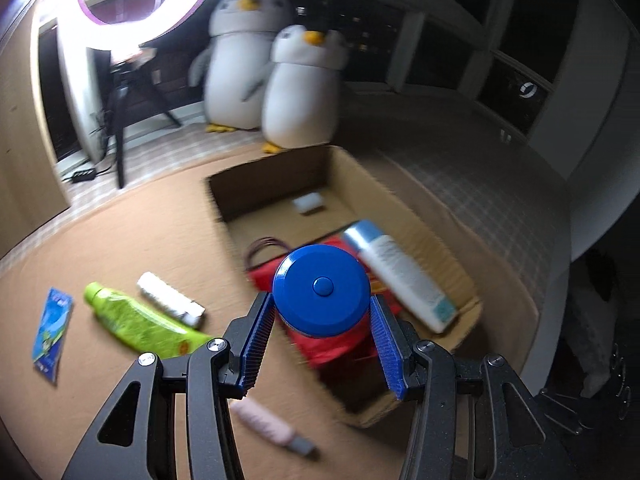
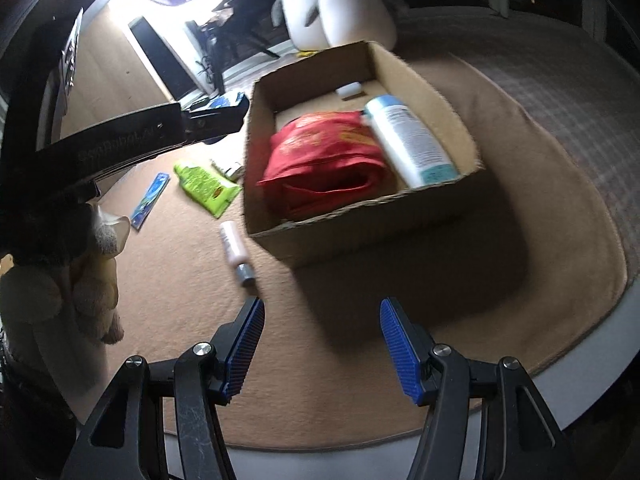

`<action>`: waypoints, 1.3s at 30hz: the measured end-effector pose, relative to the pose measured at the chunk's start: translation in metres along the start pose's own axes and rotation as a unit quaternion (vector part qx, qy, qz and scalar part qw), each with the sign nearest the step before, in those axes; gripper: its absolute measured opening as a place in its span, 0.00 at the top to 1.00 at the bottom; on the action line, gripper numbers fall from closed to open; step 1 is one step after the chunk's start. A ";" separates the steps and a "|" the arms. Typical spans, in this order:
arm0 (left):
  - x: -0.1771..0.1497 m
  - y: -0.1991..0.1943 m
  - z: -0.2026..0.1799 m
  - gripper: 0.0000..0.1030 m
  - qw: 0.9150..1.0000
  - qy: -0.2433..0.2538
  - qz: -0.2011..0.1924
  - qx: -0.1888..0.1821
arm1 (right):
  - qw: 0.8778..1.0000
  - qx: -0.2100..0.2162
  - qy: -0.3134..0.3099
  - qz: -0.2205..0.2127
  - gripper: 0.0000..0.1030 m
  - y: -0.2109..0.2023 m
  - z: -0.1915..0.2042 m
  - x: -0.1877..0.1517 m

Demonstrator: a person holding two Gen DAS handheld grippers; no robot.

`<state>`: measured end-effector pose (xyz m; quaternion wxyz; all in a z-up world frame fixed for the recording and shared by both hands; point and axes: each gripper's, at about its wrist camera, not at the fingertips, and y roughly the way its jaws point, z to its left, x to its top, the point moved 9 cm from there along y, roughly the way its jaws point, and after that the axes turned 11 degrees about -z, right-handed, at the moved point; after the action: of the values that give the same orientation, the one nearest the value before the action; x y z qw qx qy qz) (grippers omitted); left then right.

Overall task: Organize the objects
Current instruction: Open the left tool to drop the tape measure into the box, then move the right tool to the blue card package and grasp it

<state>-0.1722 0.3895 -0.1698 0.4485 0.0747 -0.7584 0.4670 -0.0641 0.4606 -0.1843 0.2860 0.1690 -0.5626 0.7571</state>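
left fingers (image 1: 322,318): blue ribbed pads clamped on either side of a blue-lidded jar (image 1: 321,290); lid faces the camera, jar body mostly hidden behind it
jar position: held up over the near end of the cardboard box (image 1: 456,256), not resting on anything
right fingers (image 2: 322,328): parted, nothing between the pads, hanging over bare tan carpet (image 2: 400,320) in front of the box
box contents: red bag (image 2: 332,156) crumpled in the near-left part; white spray can with pale blue cap (image 2: 408,140) lying along the right wall; small white block (image 2: 349,89) at the far end
box placement: sits on the carpet, open top, near wall facing the right wrist camera
left of box, on carpet: green tube (image 1: 136,320) lying flat; white ribbed bottle (image 1: 170,298) just beside it, nearer the box; blue flat packet (image 1: 52,332) further left, apart from the tube
near box corner: pink bottle with grey cap (image 2: 234,250) lying on the carpet, just beside the box's front-left corner, cap towards the camera
left tool body: its black arm (image 2: 132,140) crosses the left of the right wrist view; the jar end is hidden behind the box rim there
background: two plush penguins (image 1: 280,80) standing side by side behind the box; lit ring light on a tripod (image 1: 148,0) to their left
blur: left wrist view is smeared, labels unreadable; the block in the box may be a sponge or eraser
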 end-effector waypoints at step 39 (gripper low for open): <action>-0.118 -0.190 0.269 0.40 0.966 -0.164 -0.005 0.200 | 0.990 0.114 -0.078 0.030 0.45 0.050 0.148 0.043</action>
<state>-0.1658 0.0402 -0.1792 0.2961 0.2425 -0.7122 0.5884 -0.1386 0.3206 -0.1511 0.1972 0.2423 -0.4981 0.8089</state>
